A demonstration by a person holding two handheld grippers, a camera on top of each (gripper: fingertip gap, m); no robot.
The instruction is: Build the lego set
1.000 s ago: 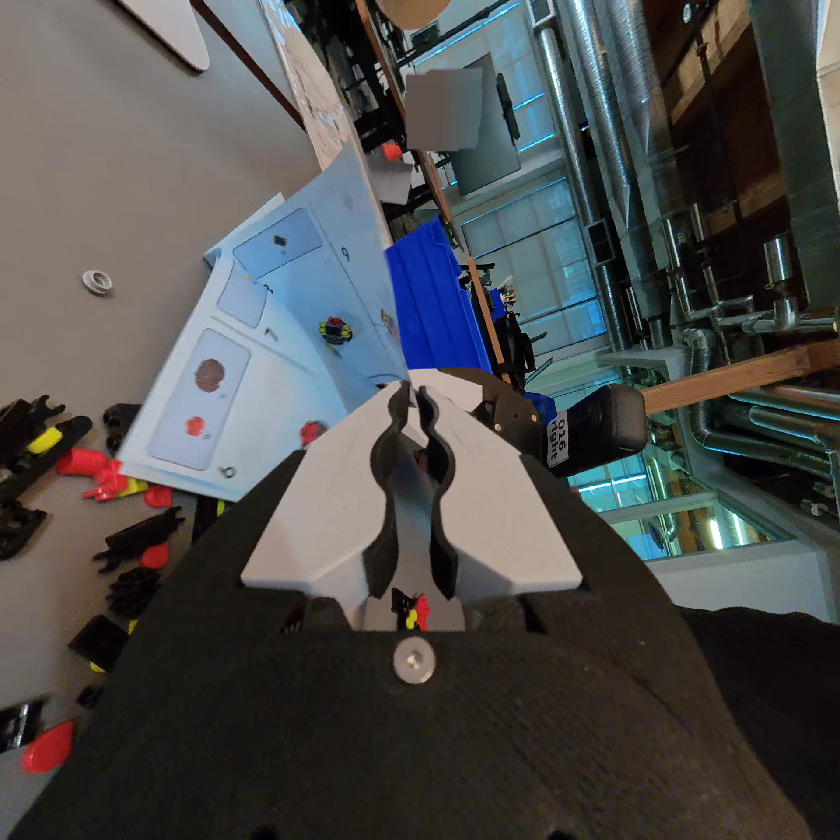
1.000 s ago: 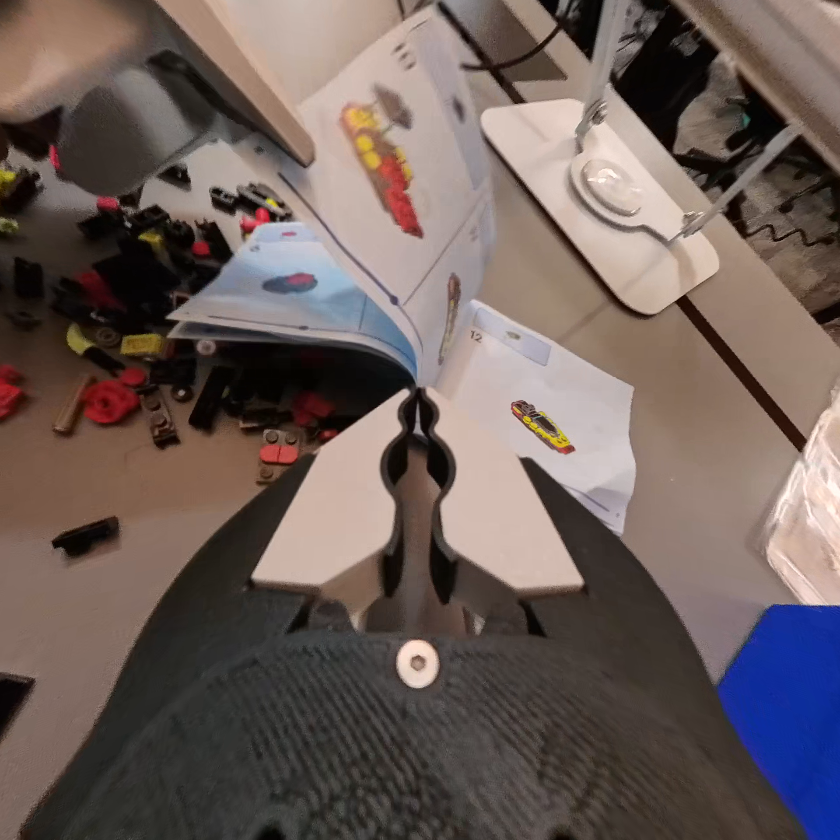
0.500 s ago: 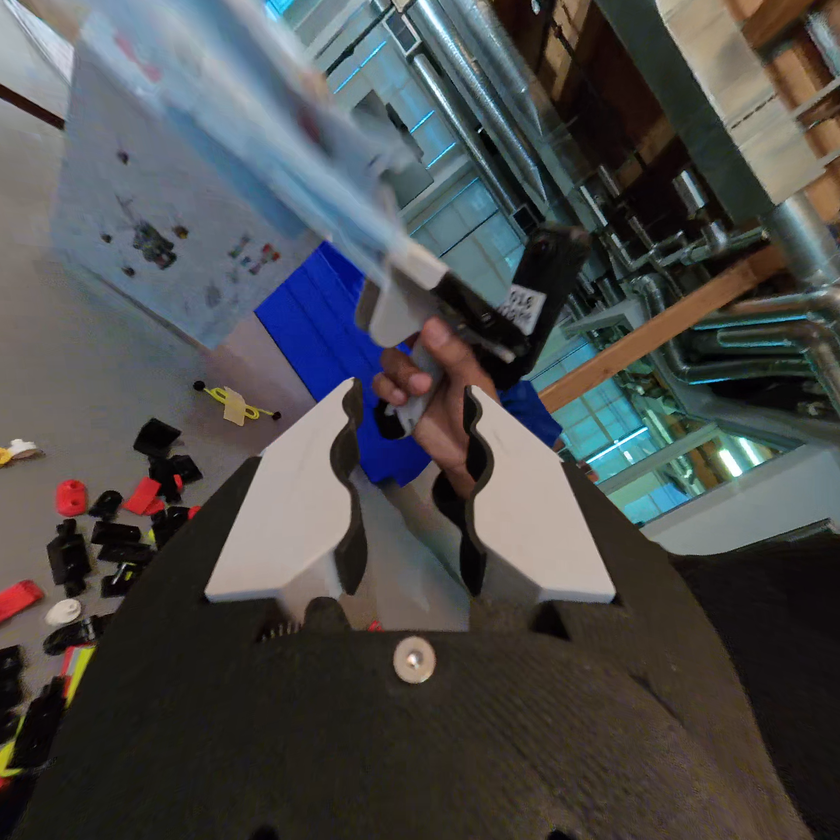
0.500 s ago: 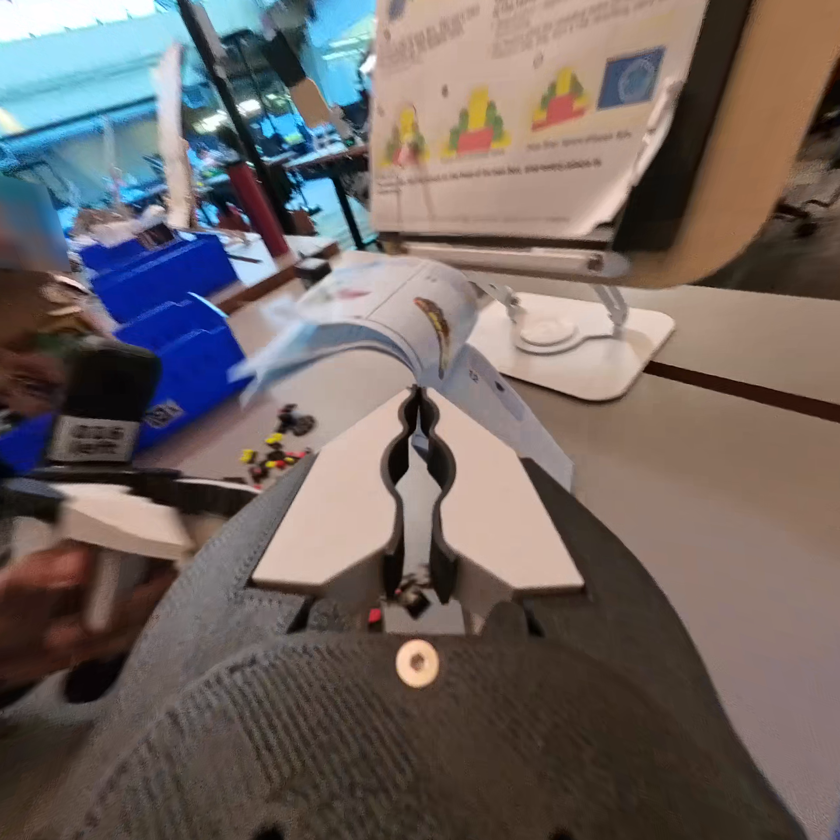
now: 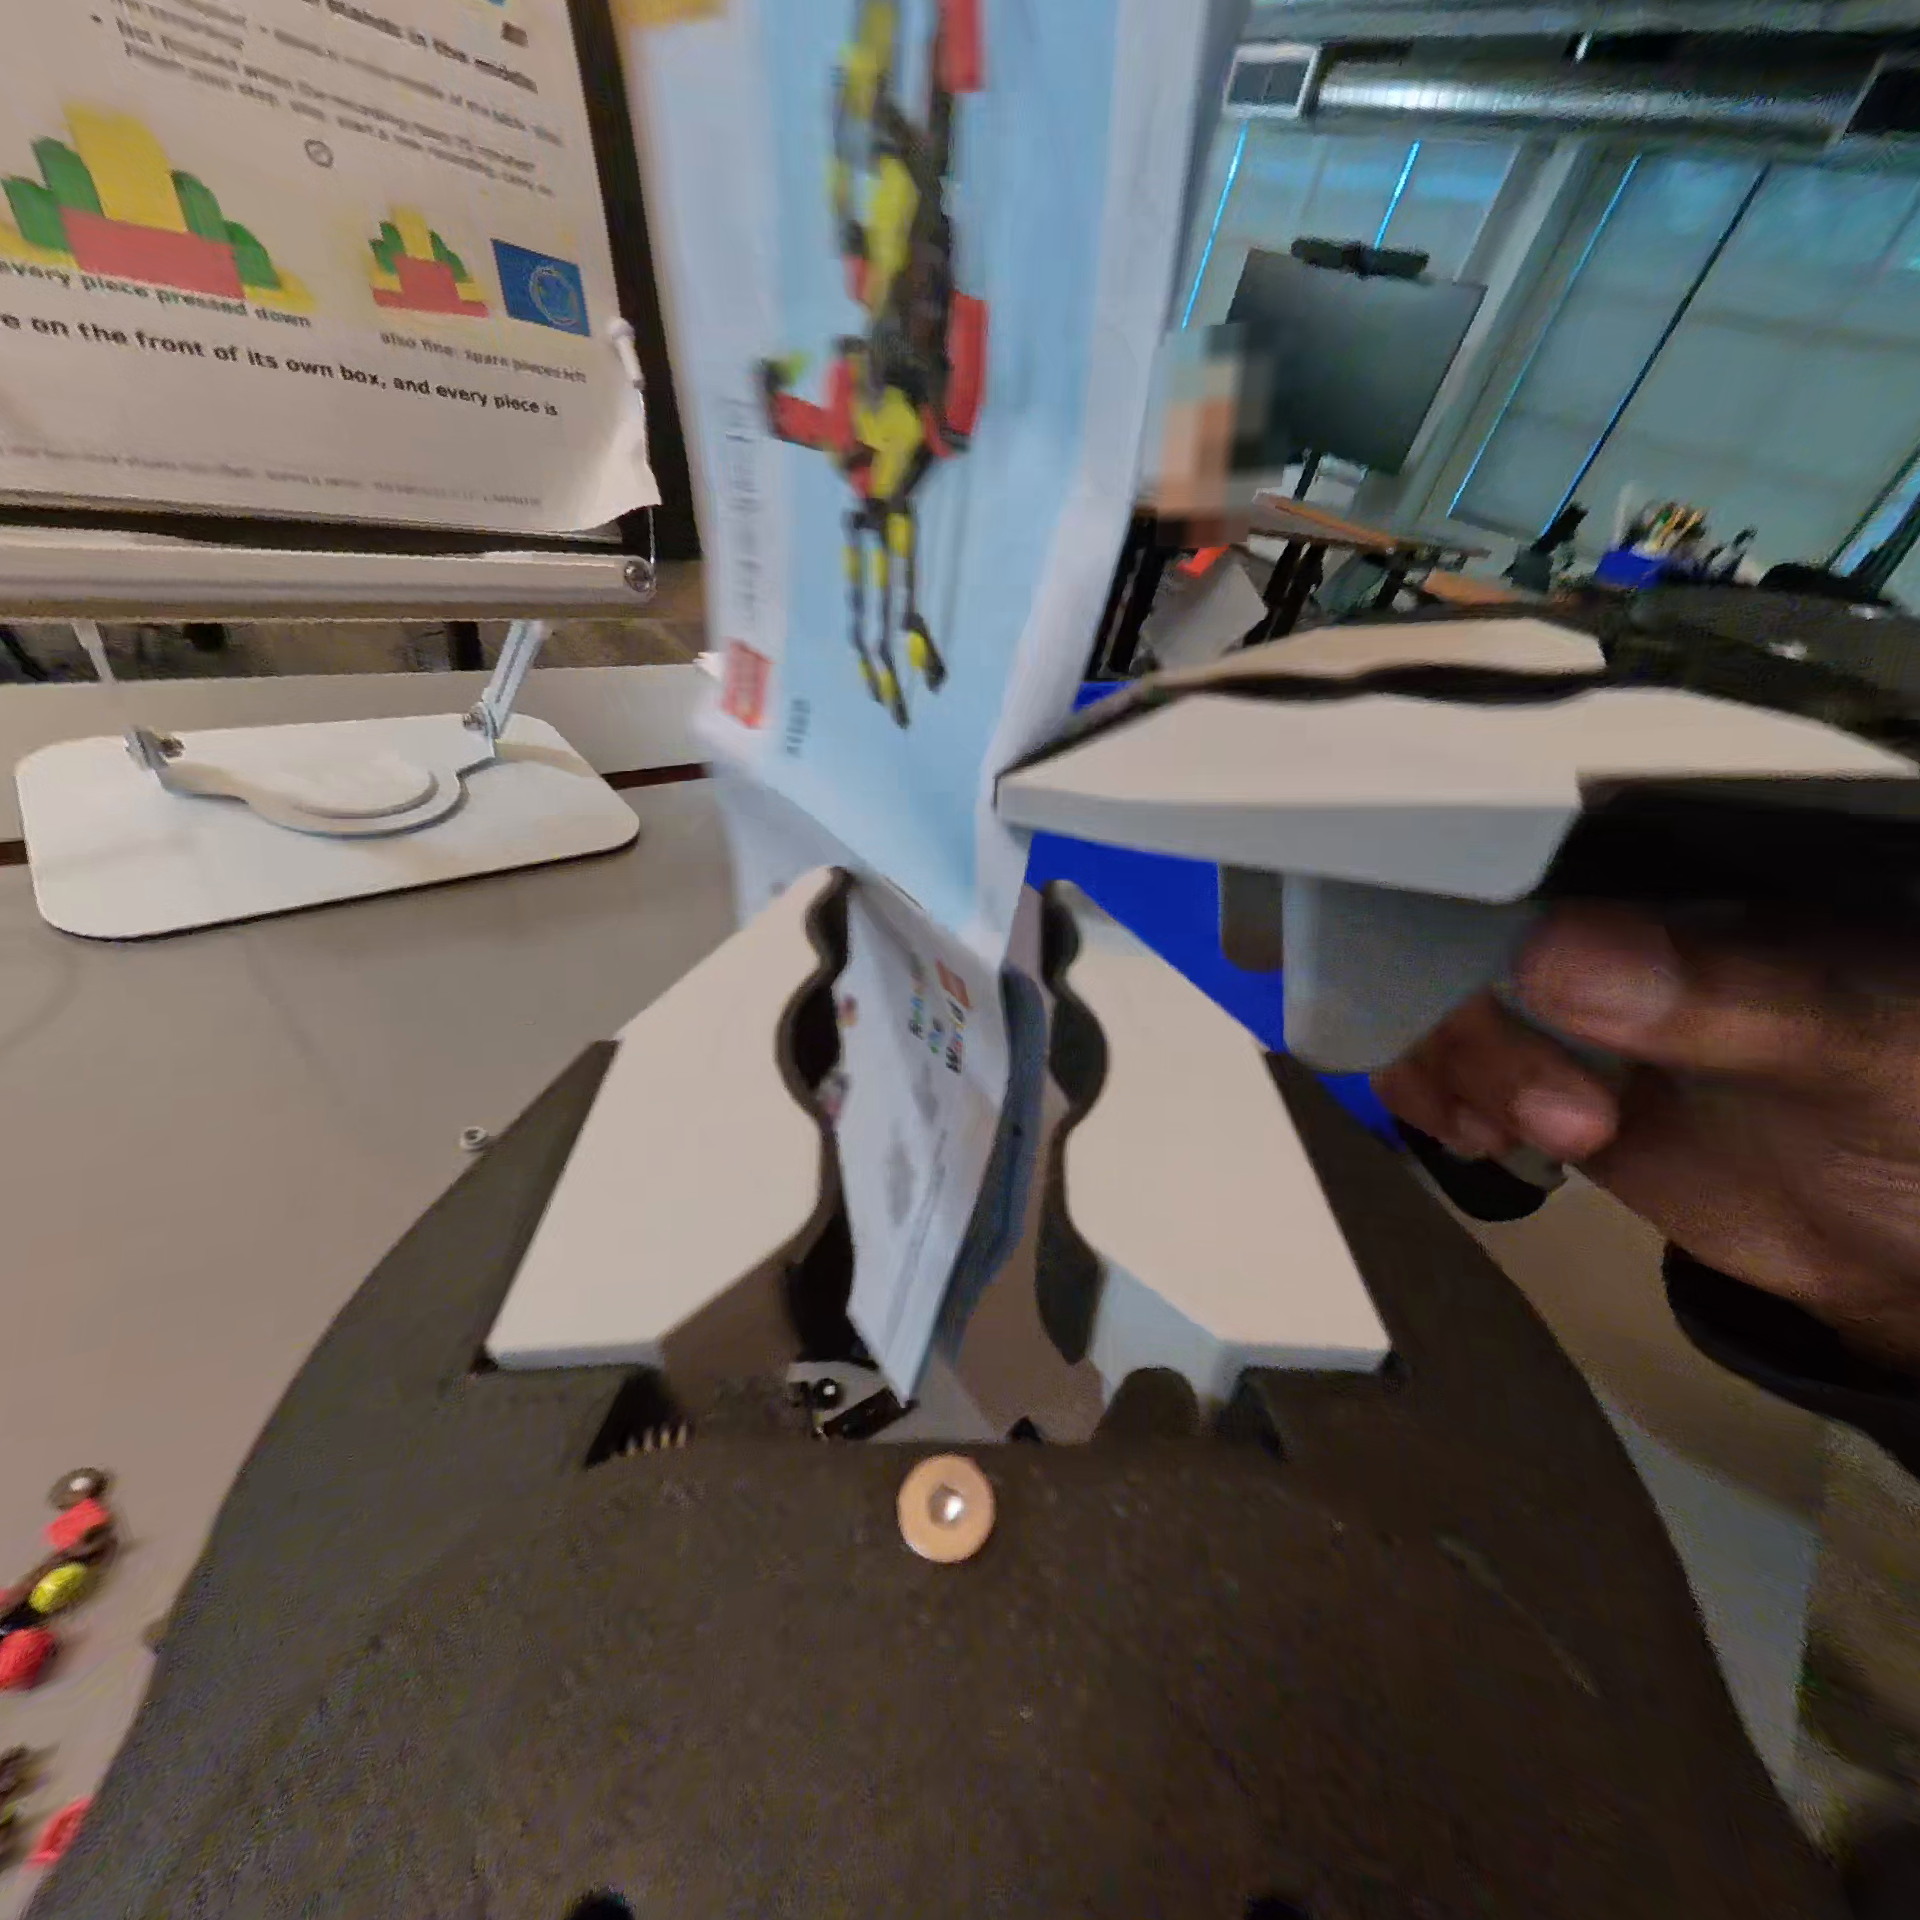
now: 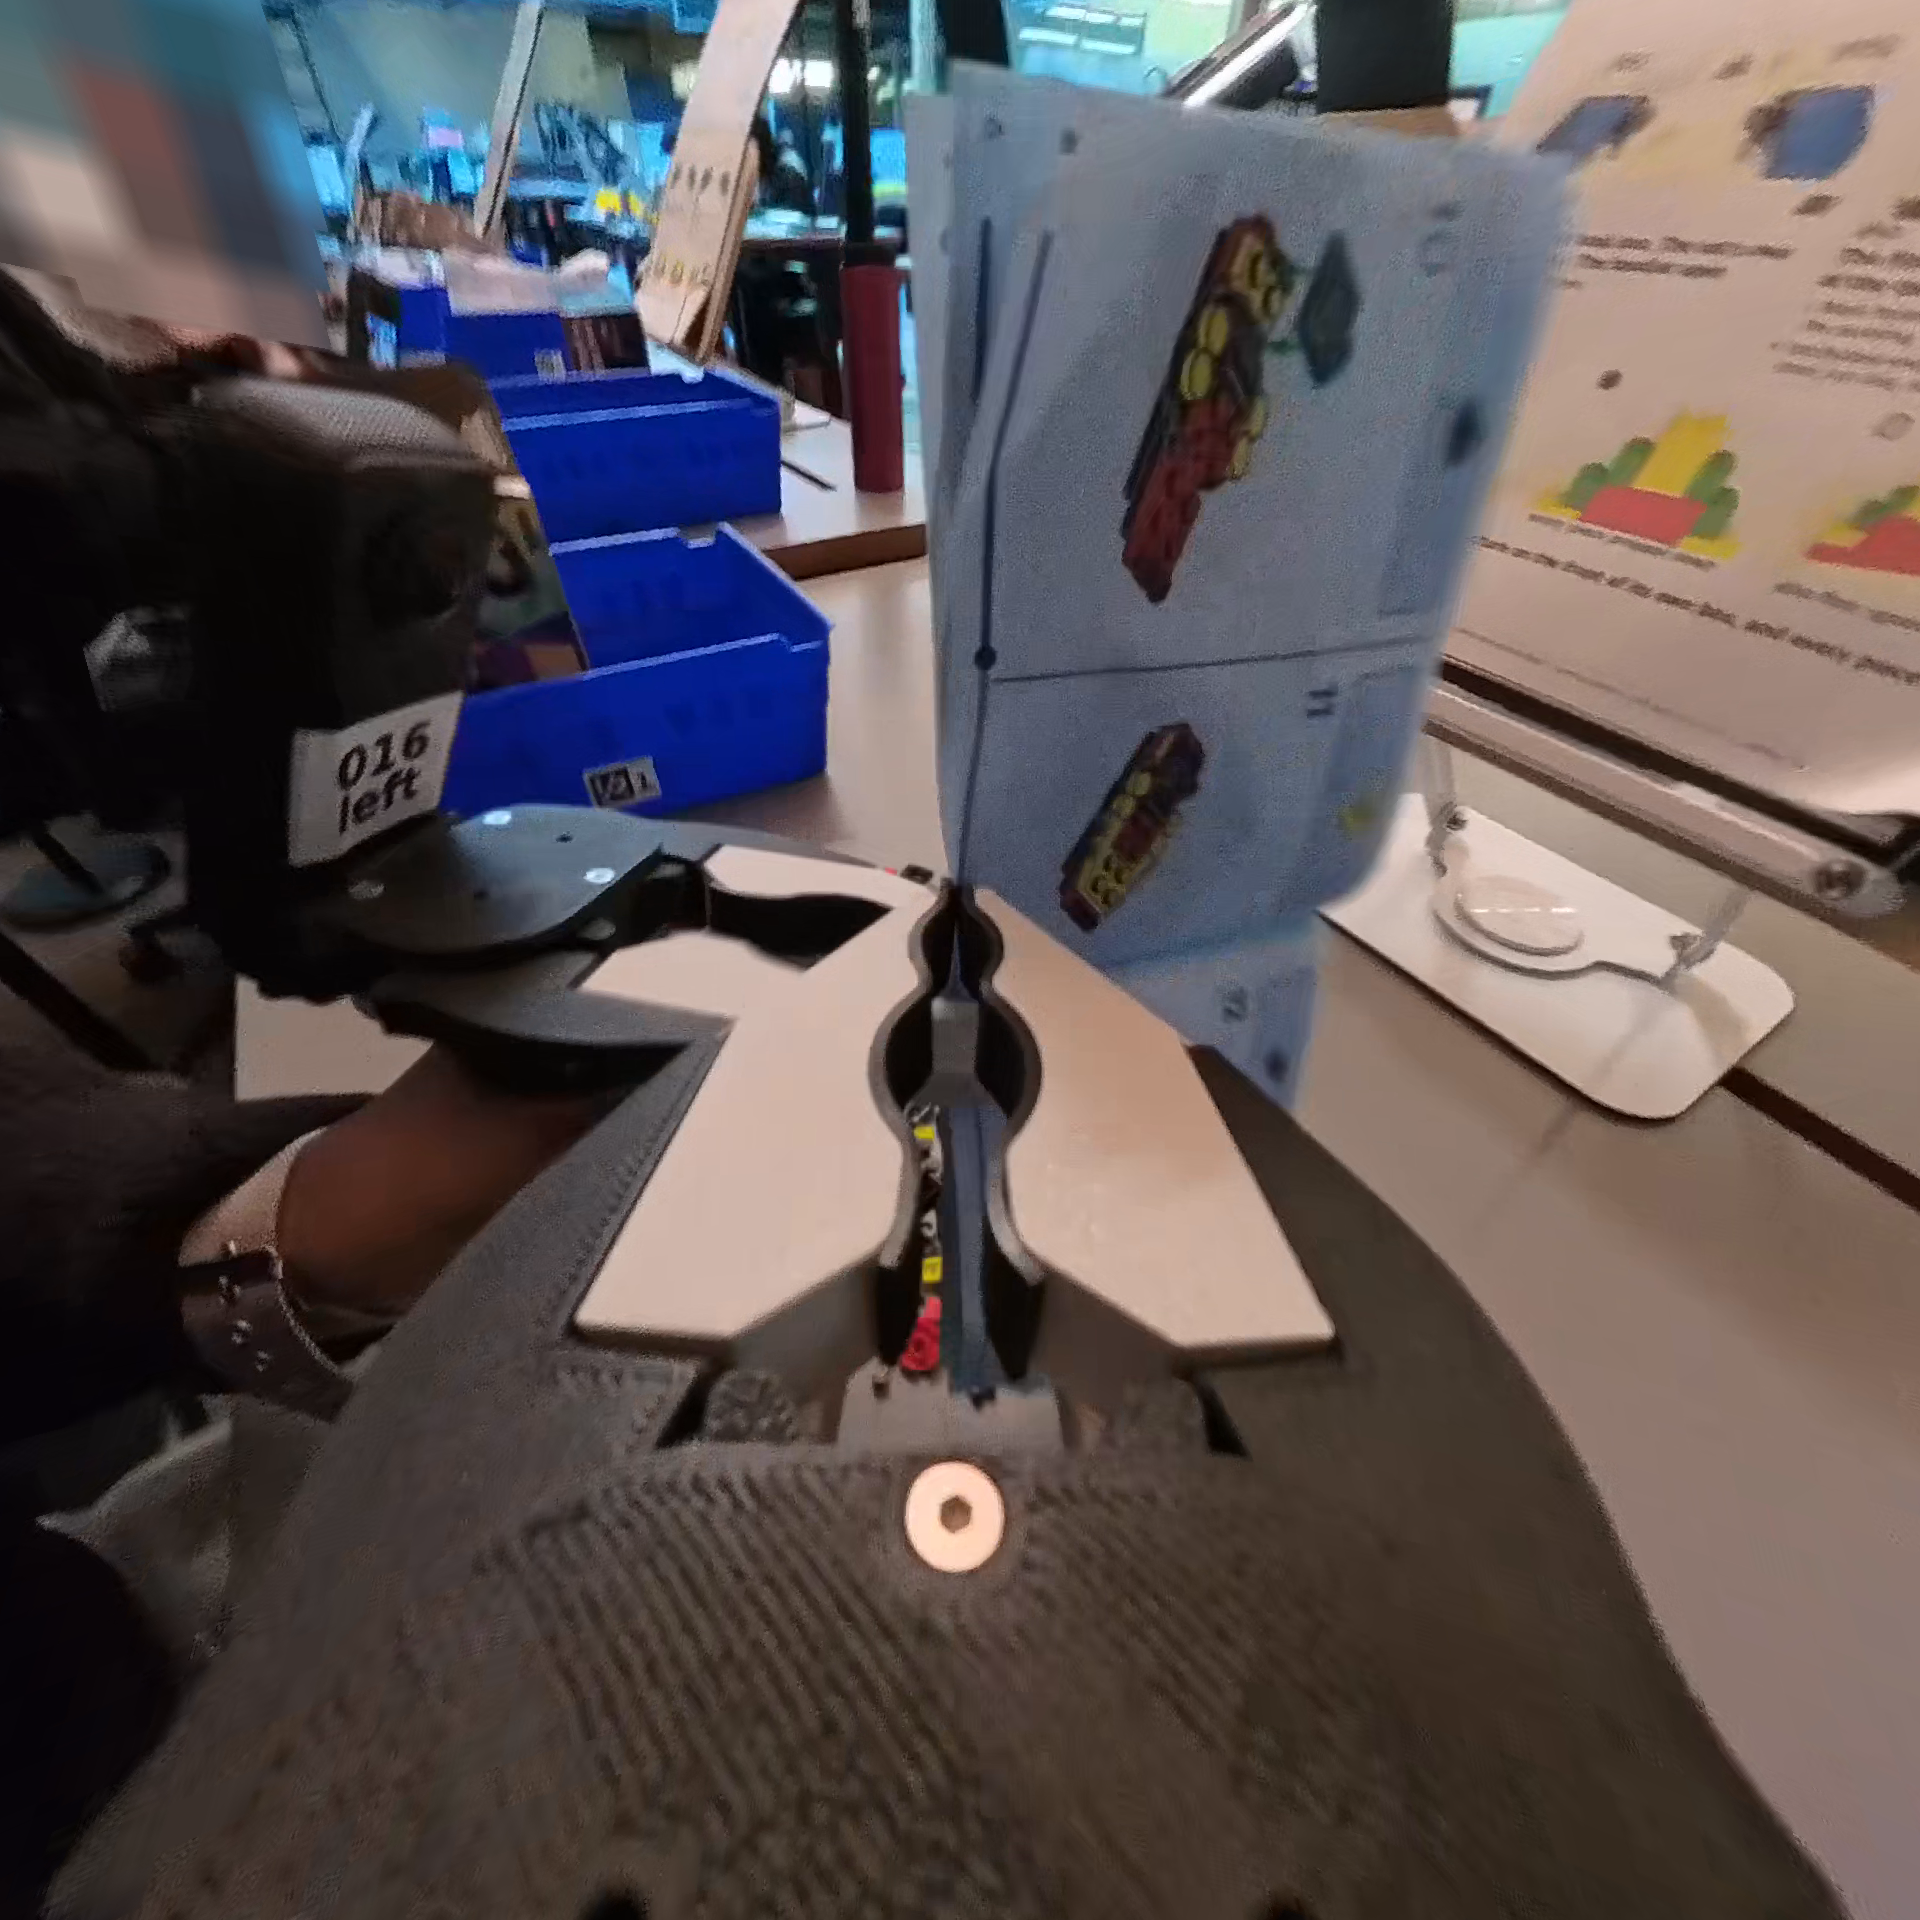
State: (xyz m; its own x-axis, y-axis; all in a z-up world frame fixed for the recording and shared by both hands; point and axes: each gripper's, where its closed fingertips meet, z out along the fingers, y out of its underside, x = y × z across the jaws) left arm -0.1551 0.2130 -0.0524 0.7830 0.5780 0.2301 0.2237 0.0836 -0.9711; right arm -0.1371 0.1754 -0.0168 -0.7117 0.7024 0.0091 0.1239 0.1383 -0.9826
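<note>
The Lego instruction booklet [image 5: 883, 416] is held upright above the grey table. My right gripper [image 6: 951, 904] is shut on the booklet's [image 6: 1195, 520] lower edge near the spine. It shows at the right of the left wrist view [image 5: 1013, 769], held by a hand. My left gripper [image 5: 940, 894] is open, with the booklet's lower pages hanging between its fingers and a gap on both sides. It shows at the left of the right wrist view [image 6: 831, 935], close beside my right gripper. Loose red, yellow and black Lego pieces [image 5: 52, 1590] lie at the table's left.
A printed sheet on a tilted stand [image 5: 312, 260] with a white base plate [image 5: 312, 810] stands behind the booklet. Blue bins [image 6: 644, 665] sit on the table to the left in the right wrist view. A red post [image 6: 878, 364] stands farther back. Left tips to right tips: about 5 cm.
My right gripper has lifted the booklet off the table and stood it upright. My left gripper has opened and moved so that the booklet's lower pages hang between its fingers.
</note>
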